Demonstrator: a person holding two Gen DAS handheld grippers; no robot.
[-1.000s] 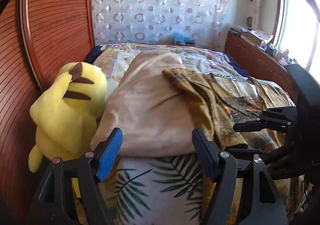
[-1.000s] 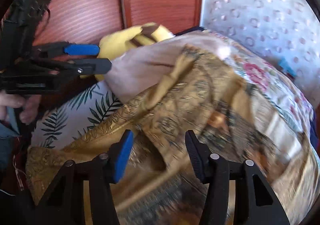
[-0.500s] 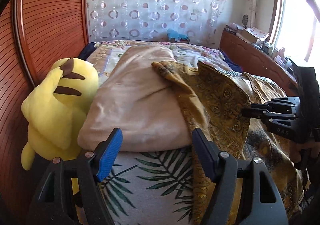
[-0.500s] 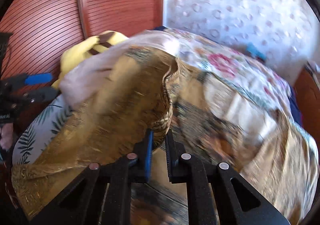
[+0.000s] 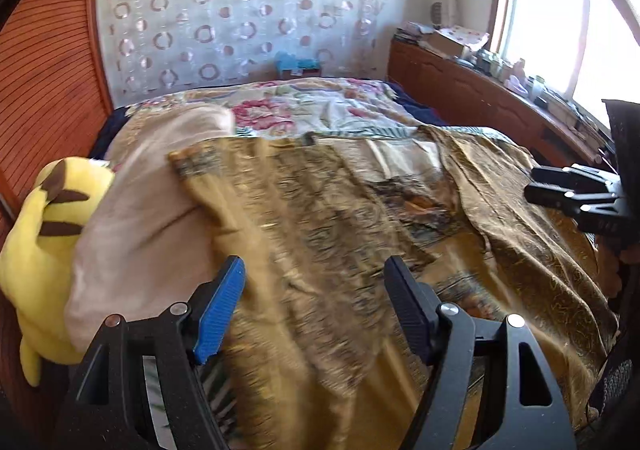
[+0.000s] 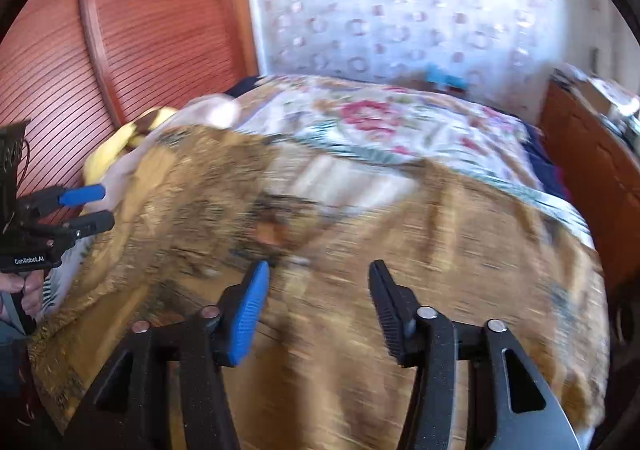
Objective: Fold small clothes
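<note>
a ribbed reddish wooden headboard (image 5: 48,62) stands left, a circle-patterned white curtain (image 5: 240,10) far, a bright sunlit window (image 5: 560,22) right.

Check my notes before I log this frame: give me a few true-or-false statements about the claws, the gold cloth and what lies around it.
1. Both claws are open. True: the left claw and the right claw each show a wide gap with nothing between the fingers.
2. The gold patterned cloth lies spread over the bed. True.
3. The yellow plush toy sits on top of the gold cloth. False: it is beside the beige pillow, against the wooden headboard.
4. The right claw grips a fold of the cloth. False: it is open above the cloth.
5. The window is behind the headboard. False: it is on the opposite side of the room.
</note>
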